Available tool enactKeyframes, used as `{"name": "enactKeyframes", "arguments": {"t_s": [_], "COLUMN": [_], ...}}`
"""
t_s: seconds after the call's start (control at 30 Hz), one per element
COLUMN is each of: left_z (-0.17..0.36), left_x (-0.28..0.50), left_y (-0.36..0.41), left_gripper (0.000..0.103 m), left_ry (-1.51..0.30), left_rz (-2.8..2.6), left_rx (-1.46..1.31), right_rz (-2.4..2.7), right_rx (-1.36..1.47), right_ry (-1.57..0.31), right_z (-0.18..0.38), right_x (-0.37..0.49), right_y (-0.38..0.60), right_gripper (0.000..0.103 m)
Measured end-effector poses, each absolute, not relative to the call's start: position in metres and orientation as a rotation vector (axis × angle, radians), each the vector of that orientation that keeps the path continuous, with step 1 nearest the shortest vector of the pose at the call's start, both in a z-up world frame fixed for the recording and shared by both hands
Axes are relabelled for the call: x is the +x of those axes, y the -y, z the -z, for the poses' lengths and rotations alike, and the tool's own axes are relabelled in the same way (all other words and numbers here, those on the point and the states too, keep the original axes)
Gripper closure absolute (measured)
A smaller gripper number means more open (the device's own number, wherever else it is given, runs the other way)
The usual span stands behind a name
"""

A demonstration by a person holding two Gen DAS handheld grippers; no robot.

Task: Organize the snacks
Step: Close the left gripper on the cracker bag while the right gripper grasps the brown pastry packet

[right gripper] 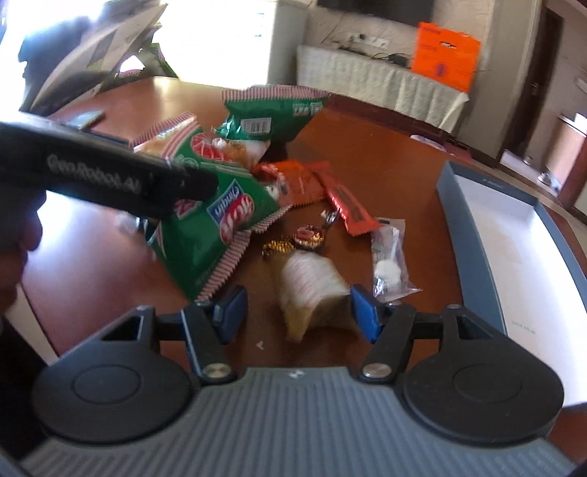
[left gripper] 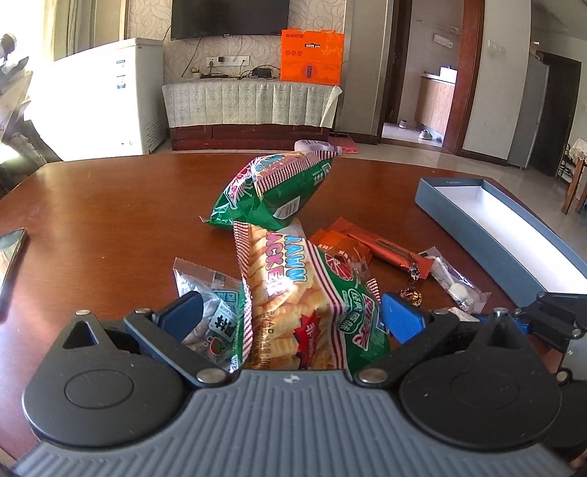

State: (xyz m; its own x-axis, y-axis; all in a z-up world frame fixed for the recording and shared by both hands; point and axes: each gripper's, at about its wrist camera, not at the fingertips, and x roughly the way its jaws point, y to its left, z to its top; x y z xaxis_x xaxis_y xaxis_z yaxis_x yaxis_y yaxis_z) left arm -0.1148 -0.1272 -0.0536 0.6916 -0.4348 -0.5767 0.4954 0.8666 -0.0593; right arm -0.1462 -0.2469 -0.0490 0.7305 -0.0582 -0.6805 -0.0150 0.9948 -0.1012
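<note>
Ahead of me a dark television (left gripper: 229, 16) hangs on patterned wallpaper over a cloth-draped cabinet (left gripper: 249, 102); a white freezer (left gripper: 110, 95) stands left, washed in sunlight.

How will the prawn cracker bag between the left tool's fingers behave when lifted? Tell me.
The prawn cracker bag looks puffy, so probably light. Its crinkled film may slip or sag in the left tool. The crackers showing through probably crush easily.
</note>
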Motion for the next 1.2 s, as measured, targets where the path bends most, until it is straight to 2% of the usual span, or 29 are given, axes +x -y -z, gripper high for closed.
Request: {"name": "enactKeyframes", "arguments": {"t_s": [0.07,0.27,0.3,0.37,0.53,0.67,0.8,1.03,1.2], "left_z": [0.054,0.056,0.057,0.058,0.06,0.062,0.069,0.069,0.066], "left_x": [-0.115,-0.118,-0.118,-0.118,-0.117,-0.115,-0.113,-0.111,-0.113], "left_y": [0.127,0.13,0.132,0.135,0.137,0.138,0.145,0.148,0.141], "left_gripper": [0.0,0.0,0.0,0.0,0.0,0.0,0.0,0.02,0.025], "left_ry": [-0.612,-0.616,-0.617,-0.617,-0.623,-0.637,-0.662,-0.646,-0.632], "left_rz": [0.526,0.544,0.546,0.548,0.558,0.577,0.585,0.571,0.573], "left_rx": [0.106,0.111,0.117,0.129,0.135,0.14,0.167,0.178,0.167], "right_rz": [0.034,0.047,0.05,0.055,0.043,0.04,0.05,0.058,0.05], "right_rx": [-0.076,-0.039,-0.037,-0.052,-0.026,-0.027,-0.005,-0.007,-0.009], "right_ry": [-0.755,-0.758,-0.759,-0.746,-0.74,-0.736,-0.738,-0.721,-0.72], "right_z": [0.048,0.046,0.046,0.046,0.046,0.042,0.04,0.039,0.038], "right_x": [-0.147,-0.146,-0.145,-0.142,-0.132,-0.136,-0.14,-0.143,-0.144], "right_y": [0.253,0.253,0.252,0.249,0.257,0.257,0.26,0.26,0.26], "right_gripper": [0.064,0.062,0.055,0.047,0.048,0.056,0.057,0.062,0.062]}}
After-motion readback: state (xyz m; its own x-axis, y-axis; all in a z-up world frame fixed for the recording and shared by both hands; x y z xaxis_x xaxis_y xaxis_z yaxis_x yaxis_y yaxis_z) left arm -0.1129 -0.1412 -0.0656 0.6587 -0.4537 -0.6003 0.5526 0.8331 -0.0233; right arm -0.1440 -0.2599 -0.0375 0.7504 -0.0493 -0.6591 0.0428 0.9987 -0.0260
